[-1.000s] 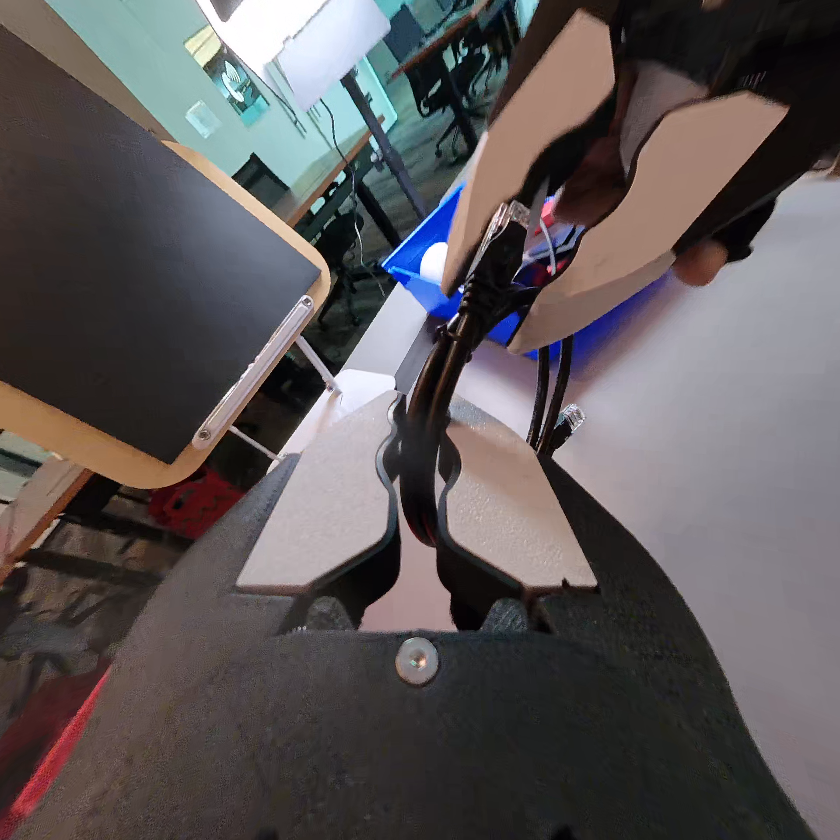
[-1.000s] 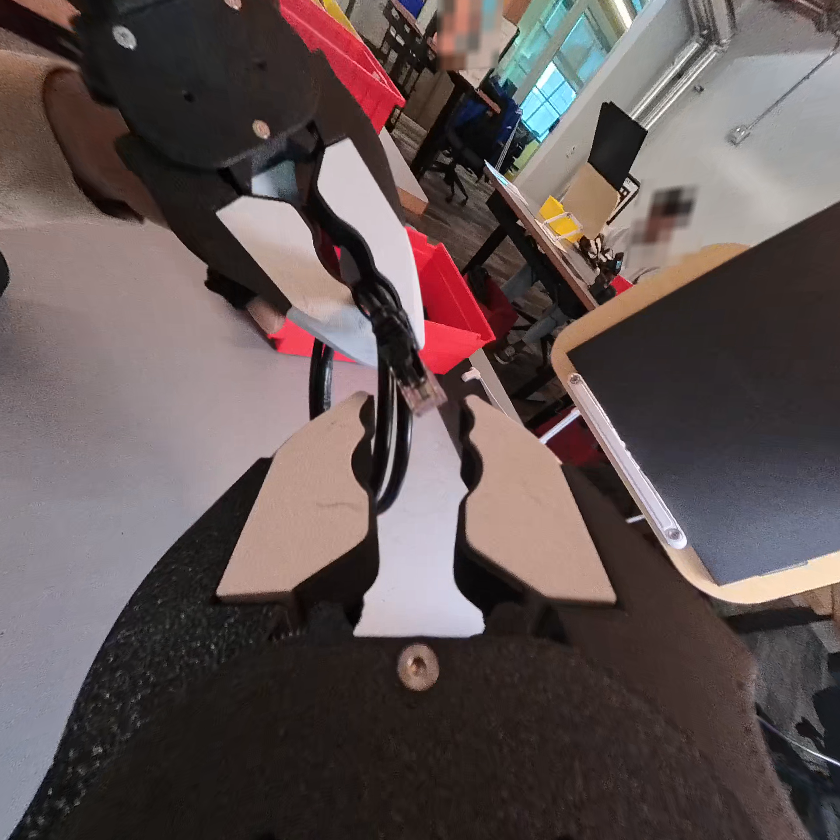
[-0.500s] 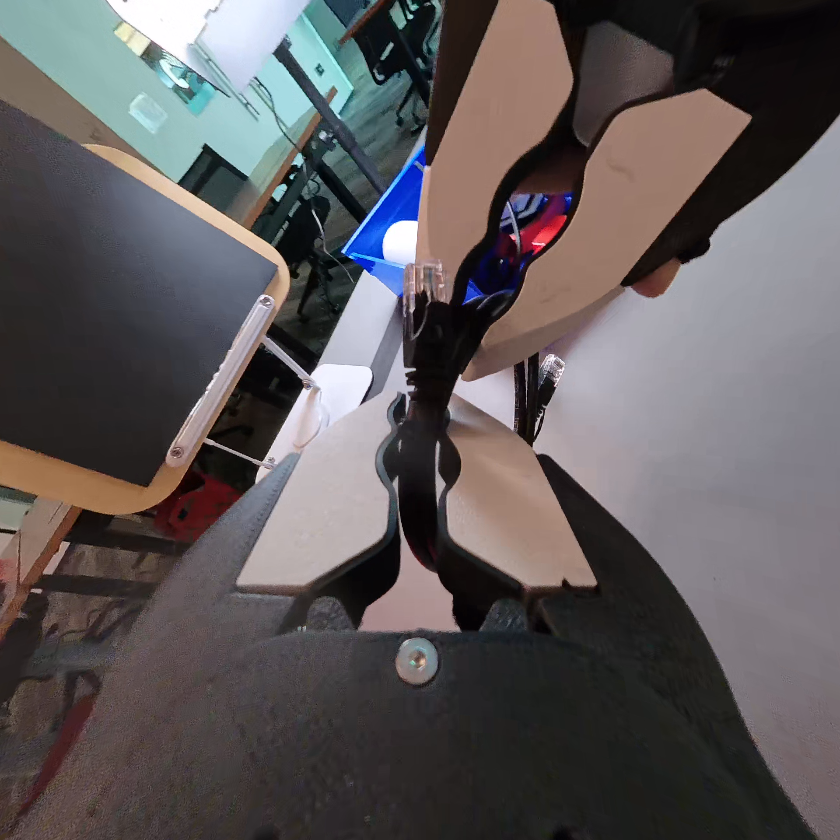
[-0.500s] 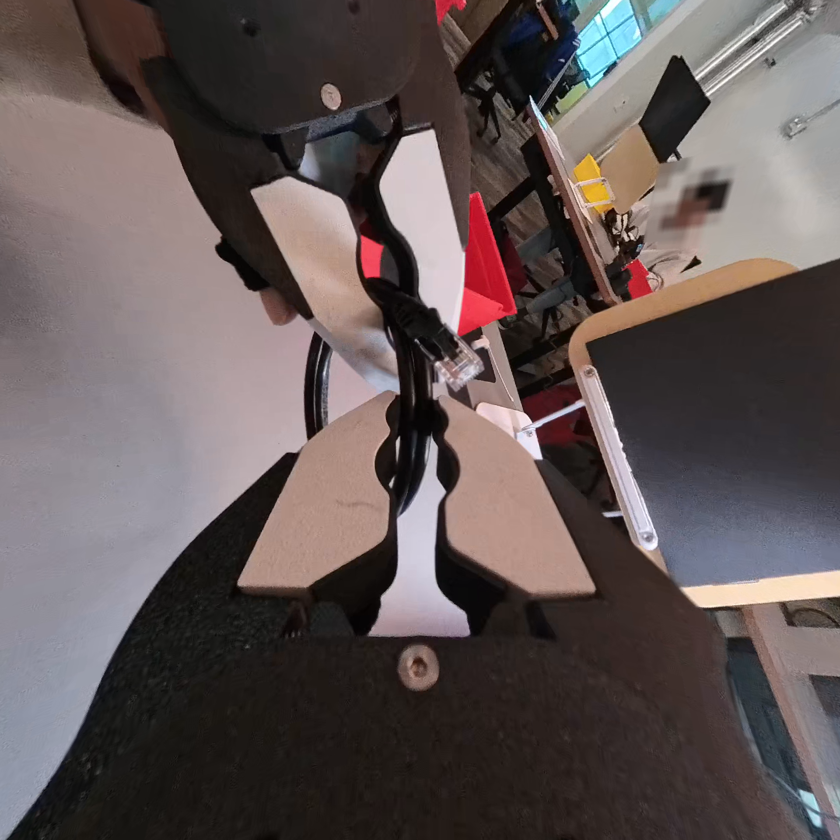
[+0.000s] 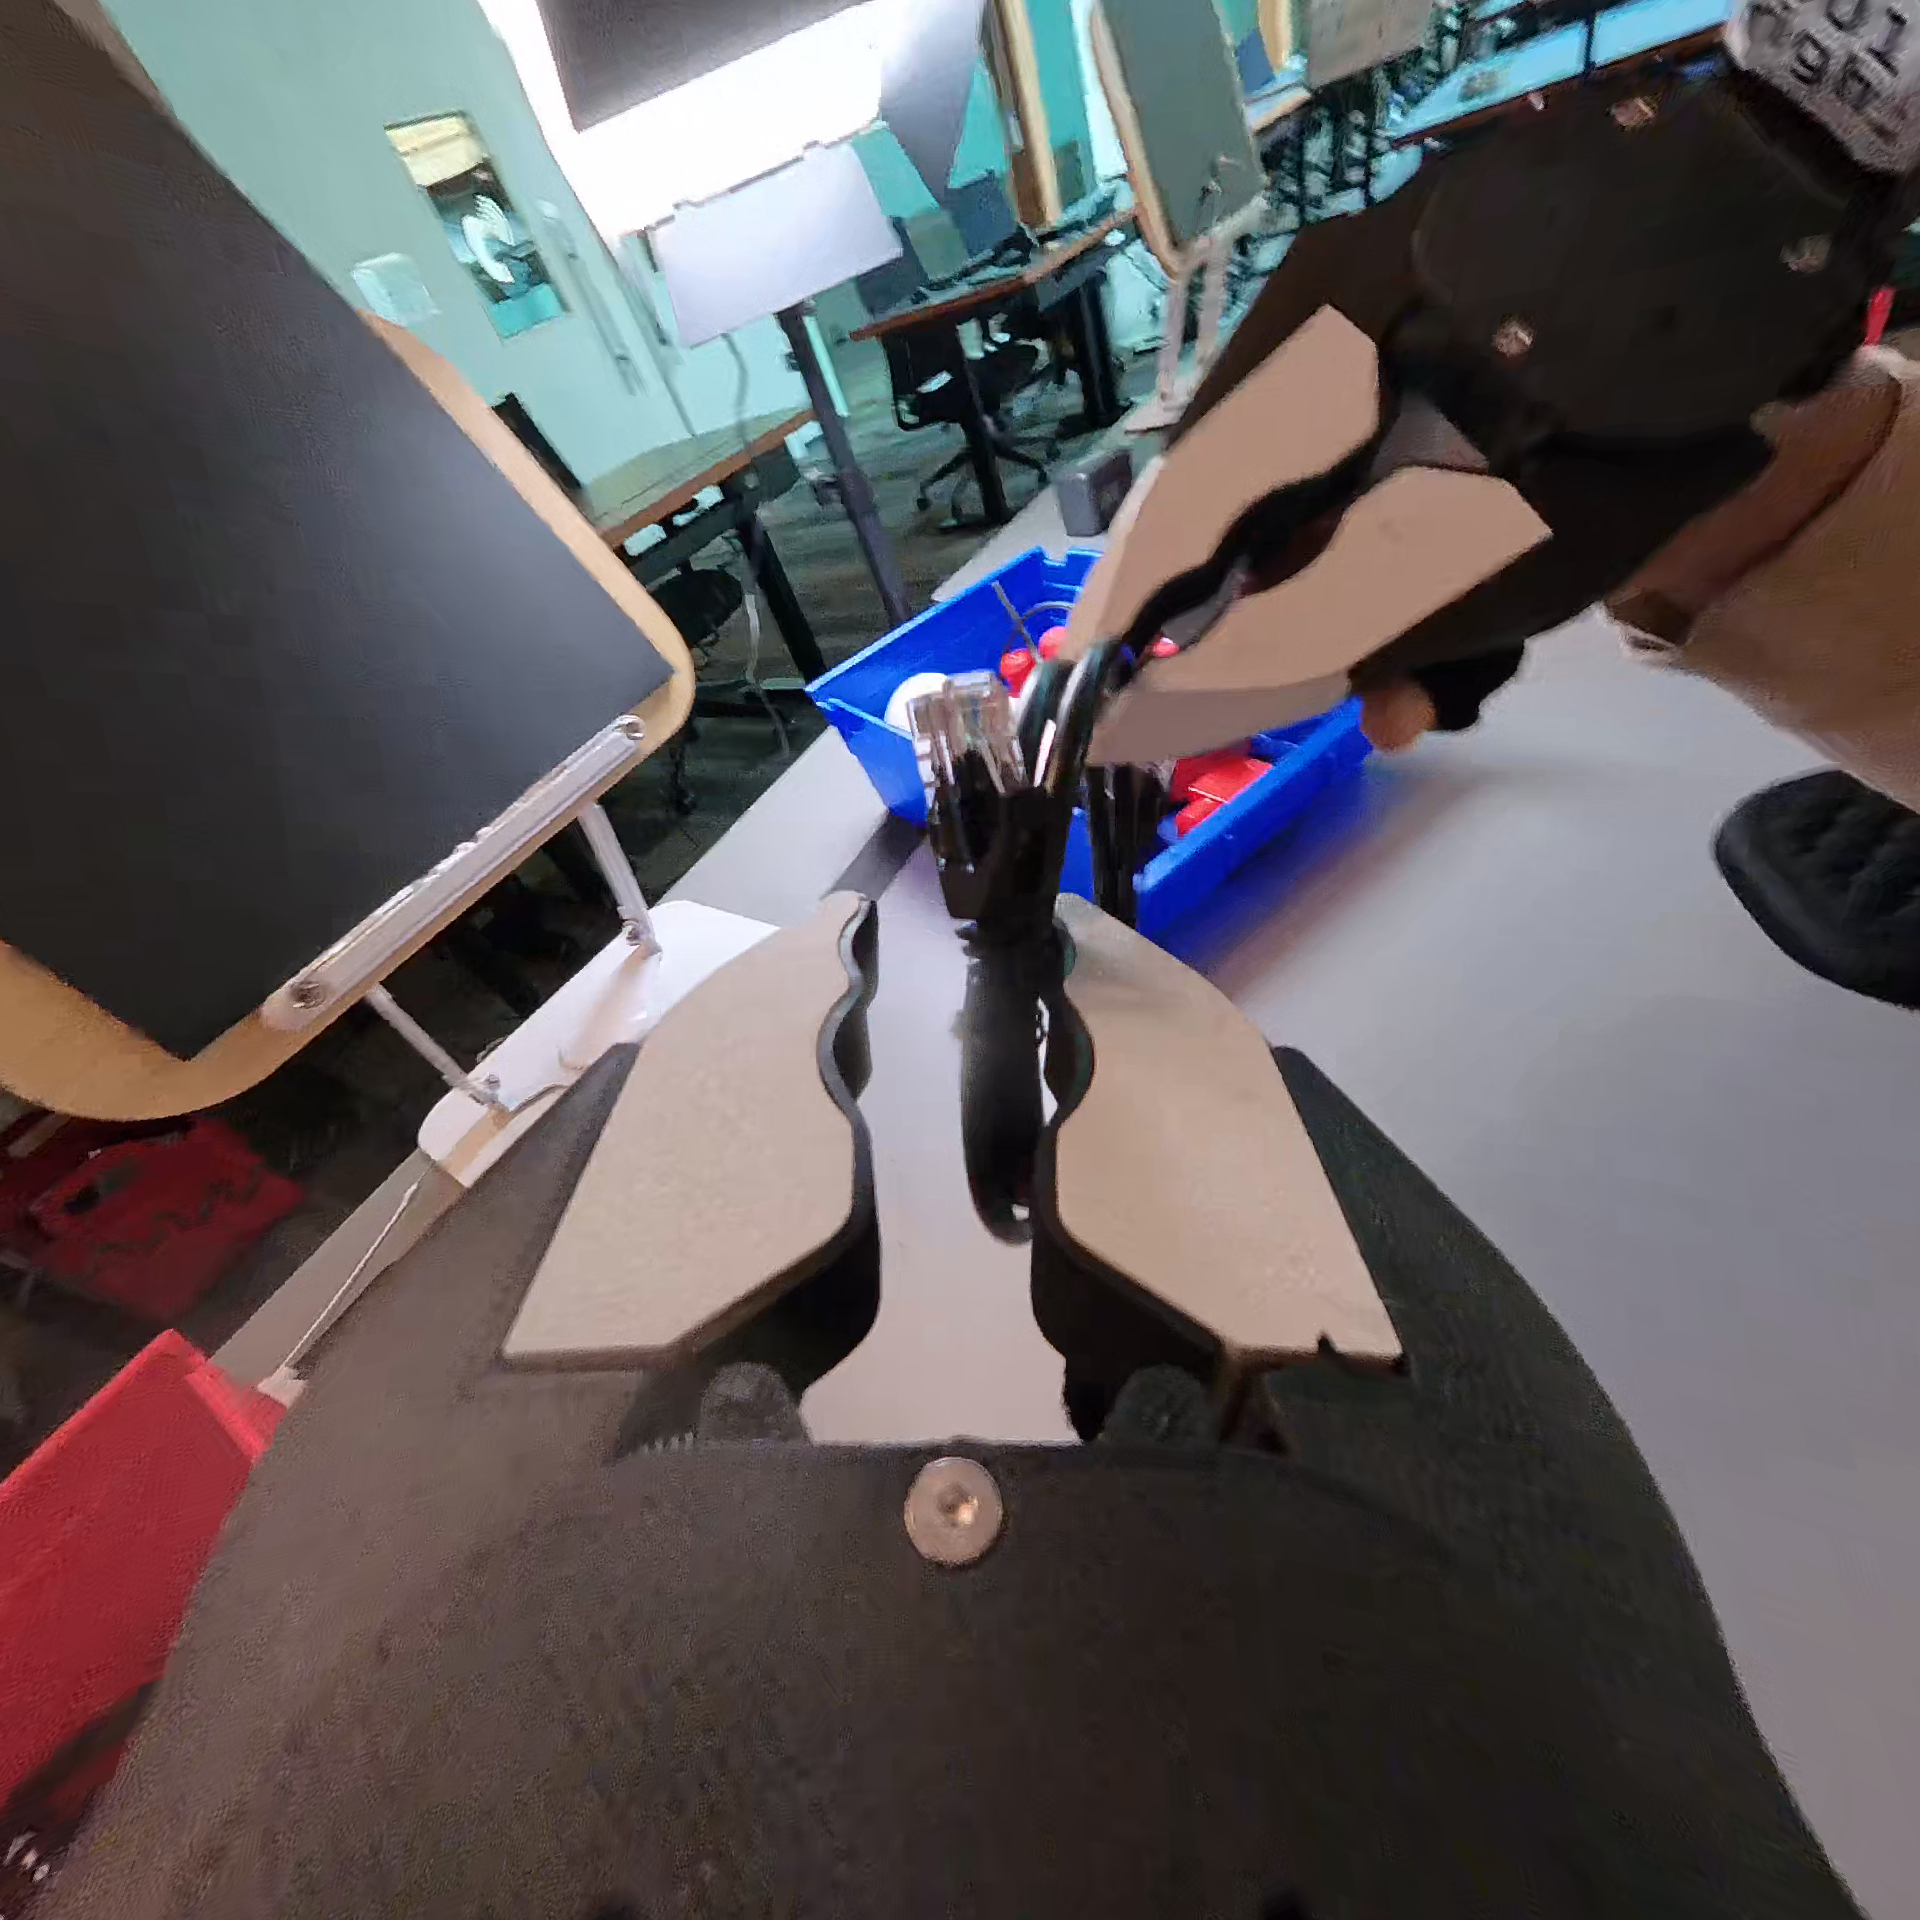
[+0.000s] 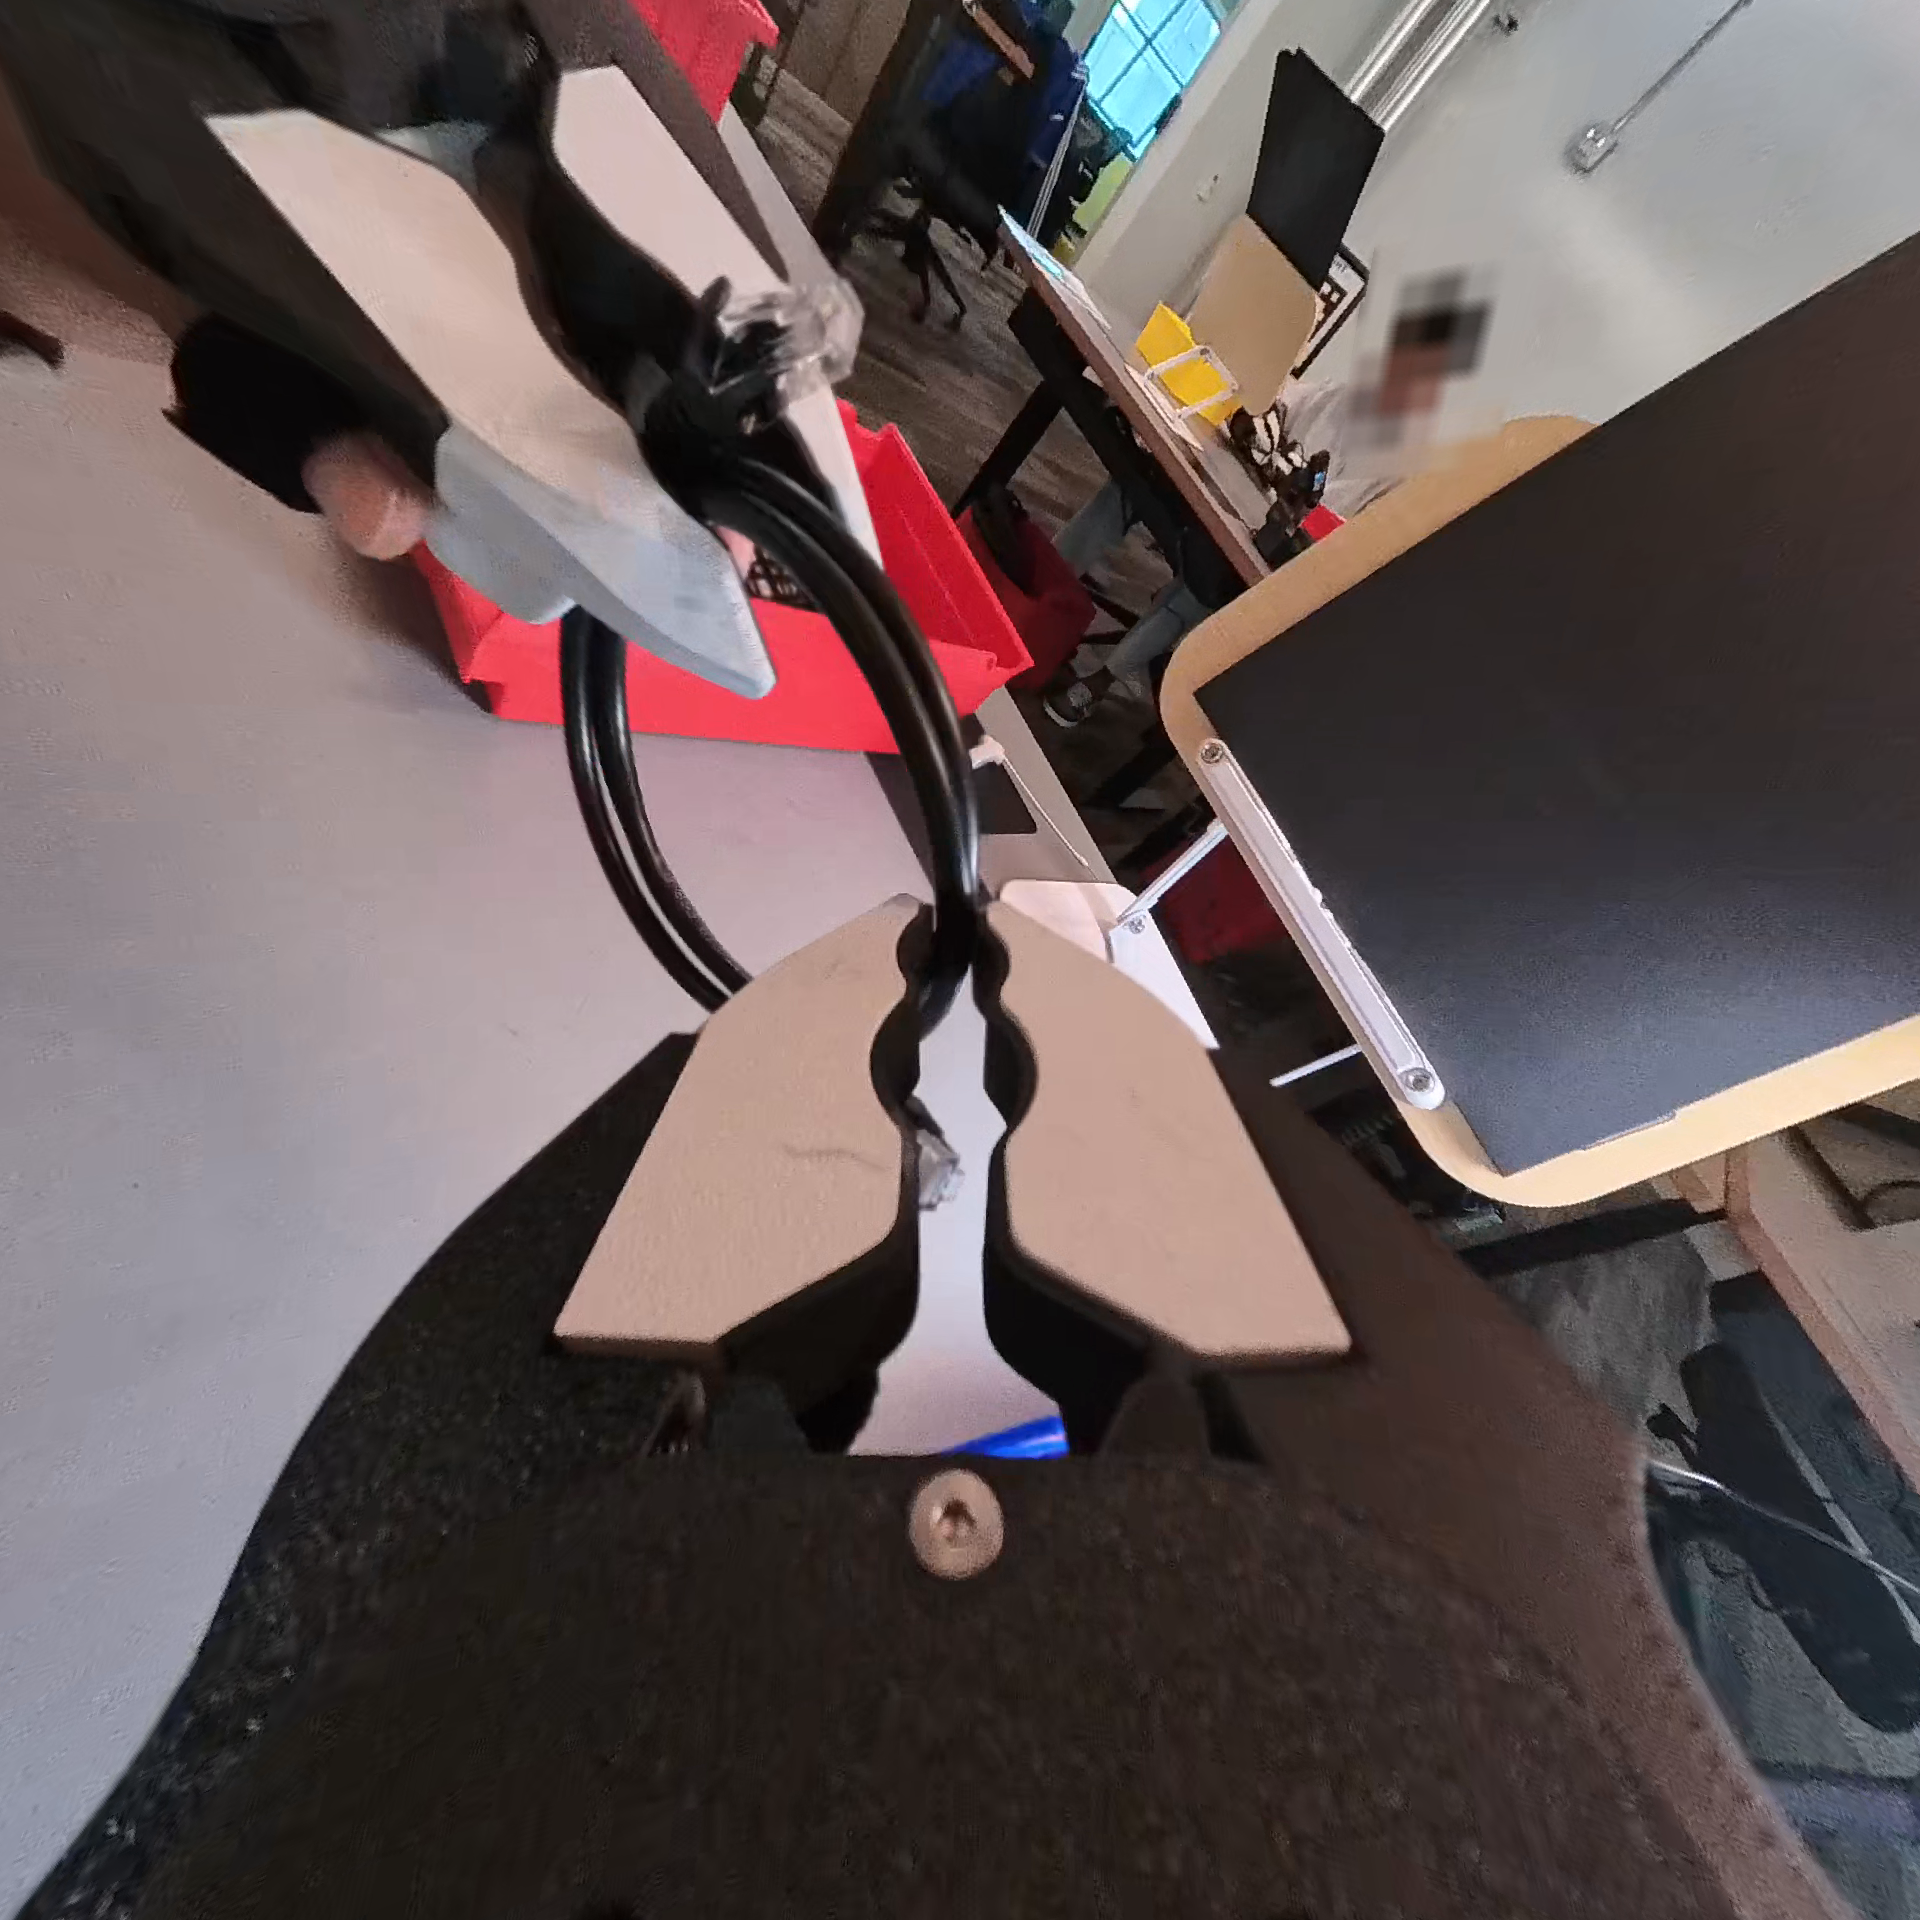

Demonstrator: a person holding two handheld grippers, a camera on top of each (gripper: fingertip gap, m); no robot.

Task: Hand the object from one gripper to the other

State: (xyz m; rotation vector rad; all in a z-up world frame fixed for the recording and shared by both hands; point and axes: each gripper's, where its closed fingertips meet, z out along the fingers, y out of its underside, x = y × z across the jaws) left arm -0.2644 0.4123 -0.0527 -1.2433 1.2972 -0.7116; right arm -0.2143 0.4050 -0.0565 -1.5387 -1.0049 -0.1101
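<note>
Black coiled cable (image 6: 940, 727), clear plugs; right hand-held gripper (image 6: 951, 920) clamps it; left hand-held gripper (image 5: 961, 920) spread apart.

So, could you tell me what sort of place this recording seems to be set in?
Probably an open-plan office or lab workspace: rows of desks with office chairs, a grey worktable carrying a blue parts bin and a red bin, and black boards on stands.
</note>
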